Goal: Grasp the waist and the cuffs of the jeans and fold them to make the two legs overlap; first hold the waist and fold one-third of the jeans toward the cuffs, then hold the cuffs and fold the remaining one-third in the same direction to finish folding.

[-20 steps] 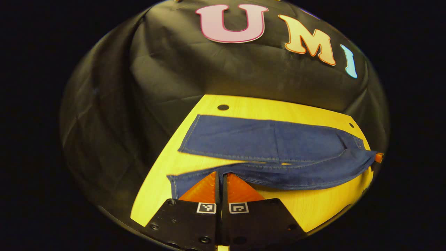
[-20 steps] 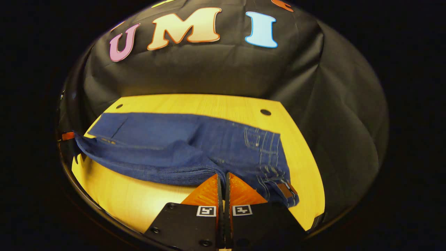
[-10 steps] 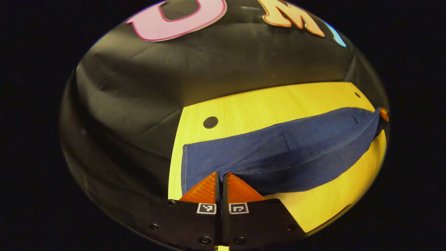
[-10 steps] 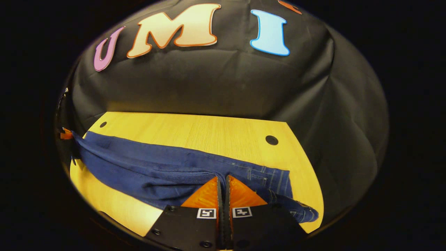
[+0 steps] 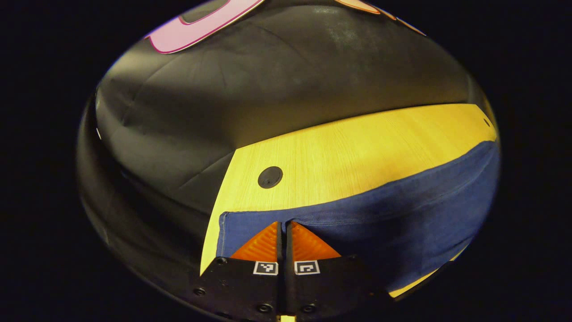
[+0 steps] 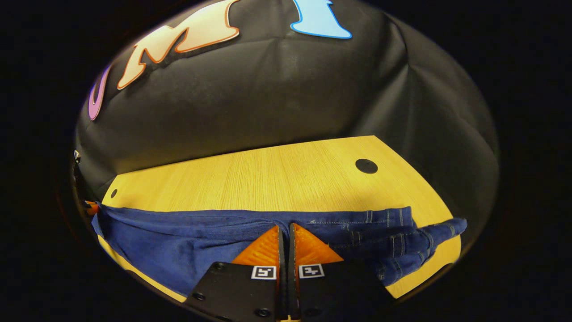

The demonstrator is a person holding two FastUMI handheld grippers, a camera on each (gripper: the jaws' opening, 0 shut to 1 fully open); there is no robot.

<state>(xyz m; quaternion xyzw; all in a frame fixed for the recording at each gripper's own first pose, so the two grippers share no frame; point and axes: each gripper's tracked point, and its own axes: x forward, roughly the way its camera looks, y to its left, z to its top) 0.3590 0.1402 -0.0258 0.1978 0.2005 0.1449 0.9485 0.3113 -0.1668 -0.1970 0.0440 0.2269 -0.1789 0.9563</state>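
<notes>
Left gripper first: its two fingers are pressed together on the hem end of the jeans, pinching the denim edge right at the tips. A second ago the two legs lay apart ahead of this gripper, one folded back on the surface; now the cloth runs as one dark blue band from the fingertips out to the right, and the cuff corner hangs just left of the tips. Beyond the band, the yellow wooden surface has opened up, bare all the way to the black cloth wall, with a round black hole just ahead and left.

Over to the right gripper: clamped tight on the waist end of the jeans, fingers closed with denim between them. The waistband, with its belt loops and pale stitching, bunches up just right of the tips. A second ago the jeans spread far forward across the surface; now they have been drawn back into a narrow strip at the fingertips, stretching away left. Farther on, bare surface, a round hole ahead right.
</notes>
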